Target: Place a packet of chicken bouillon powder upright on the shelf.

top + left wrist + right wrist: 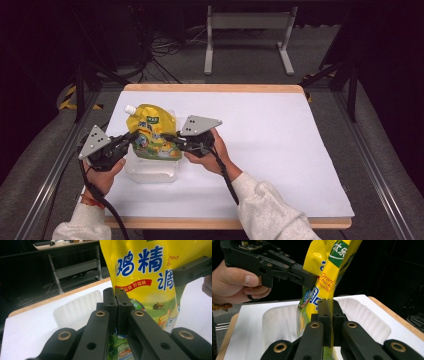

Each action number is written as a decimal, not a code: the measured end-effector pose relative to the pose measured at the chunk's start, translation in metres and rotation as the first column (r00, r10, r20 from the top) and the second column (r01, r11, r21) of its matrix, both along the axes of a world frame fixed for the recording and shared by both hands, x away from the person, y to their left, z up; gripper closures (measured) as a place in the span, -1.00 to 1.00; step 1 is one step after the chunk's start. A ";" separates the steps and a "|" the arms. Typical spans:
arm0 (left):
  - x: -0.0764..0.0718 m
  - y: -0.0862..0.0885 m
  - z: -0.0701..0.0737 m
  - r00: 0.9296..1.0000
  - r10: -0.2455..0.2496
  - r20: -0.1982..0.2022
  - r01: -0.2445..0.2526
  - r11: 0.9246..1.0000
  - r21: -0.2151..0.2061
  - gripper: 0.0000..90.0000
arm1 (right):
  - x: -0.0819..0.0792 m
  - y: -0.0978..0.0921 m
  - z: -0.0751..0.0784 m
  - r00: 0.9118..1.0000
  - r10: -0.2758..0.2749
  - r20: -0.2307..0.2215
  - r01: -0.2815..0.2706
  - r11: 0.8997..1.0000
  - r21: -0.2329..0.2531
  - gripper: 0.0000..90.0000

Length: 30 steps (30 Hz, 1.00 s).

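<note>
One yellow pouch (pixel 150 132), two grippers clamping it, left gripper (pixel 131 137), right gripper (pixel 170 136), one clear tray (pixel 150 170), seemingly empty

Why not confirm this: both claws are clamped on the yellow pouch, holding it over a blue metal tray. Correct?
Not quite. Both the left claw and right claw are shut on the yellow pouch, but the tray below is translucent white plastic, as the right gripper view shows.

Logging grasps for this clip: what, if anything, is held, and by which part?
Both grippers hold the yellow pouch over the white tray: left gripper shut on one side edge, right gripper on the other.
</note>
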<state>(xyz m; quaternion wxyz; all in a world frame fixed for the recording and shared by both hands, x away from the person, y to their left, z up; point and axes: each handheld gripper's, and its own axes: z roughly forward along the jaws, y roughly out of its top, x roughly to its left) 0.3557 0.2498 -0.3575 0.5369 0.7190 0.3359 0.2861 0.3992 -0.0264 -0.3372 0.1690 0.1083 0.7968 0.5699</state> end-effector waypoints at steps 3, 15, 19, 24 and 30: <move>0.001 0.003 -0.004 1.000 0.003 -0.012 -0.003 1.000 0.003 0.97 | 0.001 0.005 -0.004 1.000 0.004 -0.003 -0.004 1.000 -0.015 1.00; 0.003 0.010 -0.014 0.999 0.012 -0.038 -0.011 1.000 0.024 0.97 | 0.003 0.017 -0.017 0.999 0.014 -0.040 -0.015 1.000 -0.021 1.00; 0.004 0.008 -0.020 0.998 0.014 -0.060 -0.011 0.999 0.048 0.97 | 0.003 0.018 -0.023 0.998 0.013 -0.054 -0.016 0.999 -0.040 1.00; 0.007 0.008 -0.024 0.996 0.011 -0.084 -0.005 0.998 0.064 0.96 | 0.004 0.018 -0.032 0.997 0.009 -0.076 -0.012 0.999 -0.046 0.99; 0.007 0.005 -0.028 0.995 0.014 -0.098 -0.004 0.995 0.101 0.96 | 0.004 0.019 -0.039 0.996 0.004 -0.089 -0.010 0.998 -0.064 0.99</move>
